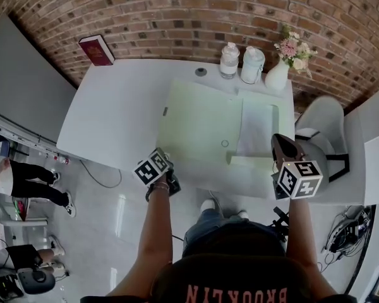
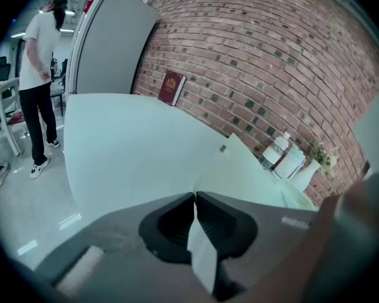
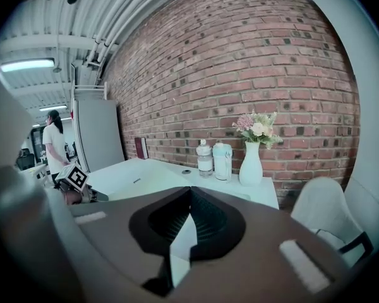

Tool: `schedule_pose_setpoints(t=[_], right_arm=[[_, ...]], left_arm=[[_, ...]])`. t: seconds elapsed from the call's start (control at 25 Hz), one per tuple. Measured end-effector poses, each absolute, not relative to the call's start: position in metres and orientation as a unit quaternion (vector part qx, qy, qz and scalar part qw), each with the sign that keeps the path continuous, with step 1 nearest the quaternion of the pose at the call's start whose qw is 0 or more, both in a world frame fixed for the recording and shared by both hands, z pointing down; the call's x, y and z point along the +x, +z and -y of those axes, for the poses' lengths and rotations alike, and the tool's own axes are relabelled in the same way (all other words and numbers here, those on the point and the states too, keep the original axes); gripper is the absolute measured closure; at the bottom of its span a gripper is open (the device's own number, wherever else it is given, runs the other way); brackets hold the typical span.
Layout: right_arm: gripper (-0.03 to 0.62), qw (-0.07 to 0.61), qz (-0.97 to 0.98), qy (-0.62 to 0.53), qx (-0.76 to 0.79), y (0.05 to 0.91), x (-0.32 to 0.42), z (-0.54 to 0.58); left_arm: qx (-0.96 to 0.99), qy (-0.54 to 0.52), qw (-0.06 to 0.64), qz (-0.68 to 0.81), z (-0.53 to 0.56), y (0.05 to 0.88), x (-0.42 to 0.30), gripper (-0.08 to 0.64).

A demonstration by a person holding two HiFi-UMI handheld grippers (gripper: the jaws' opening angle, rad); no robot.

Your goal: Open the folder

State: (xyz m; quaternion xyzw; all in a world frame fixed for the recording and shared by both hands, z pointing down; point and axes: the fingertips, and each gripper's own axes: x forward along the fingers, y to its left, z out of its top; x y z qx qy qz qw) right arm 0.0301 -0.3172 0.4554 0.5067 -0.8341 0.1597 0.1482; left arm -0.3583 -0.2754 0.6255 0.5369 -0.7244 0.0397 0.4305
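**Desk:** Nearest the lens, what is the left gripper [image 2: 195,194] doing?

**Photographer:** Its jaws are pressed almost together on the near left corner of the pale green folder [image 1: 199,115], with a thin sliver of cover pinched between them.

**Desk:** And the right gripper [image 3: 190,189]?

**Photographer:** Its jaws are pressed together, with nothing clearly between them. It hovers at the folder's near right corner; I cannot tell whether it touches.

**Desk:** Where does the folder lie?

**Photographer:** It is spread flat in the middle of the white table [image 1: 114,118], left cover out to the side, with a white sheet [image 1: 256,128] tucked in the right-hand pocket. The opening looks all but done.

**Desk:** How should it be finished cleanly?

**Photographer:** My reading is to release the corner only once the cover rests flat. Part the jaws fully, then draw back low and straight so the cover is neither dragged nor flipped shut. The right gripper should steady the right half, not shove it.

**Desk:** What is beyond the folder?

**Photographer:** A bottle [image 1: 229,60], a lidded cup [image 1: 252,65] and a vase of flowers [image 1: 276,76] stand just past its far edge, and a forward push could topple them. A red book [image 1: 96,50] leans at the far left corner
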Motion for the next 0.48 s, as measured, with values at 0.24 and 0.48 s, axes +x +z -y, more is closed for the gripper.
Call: schedule_pose_setpoints(t=[0.24,0.48], right_arm=[[0.591,0.169,0.831,0.166,0.504,0.469,0.016,0.321],[0.591,0.181,0.826,0.173,0.506,0.478,0.004,0.325]], left_arm=[[0.52,0.05,0.464,0.716,0.277,0.653,-0.362,0.54],[0.485,0.022,0.521,0.702,0.278,0.672,-0.366,0.535]])
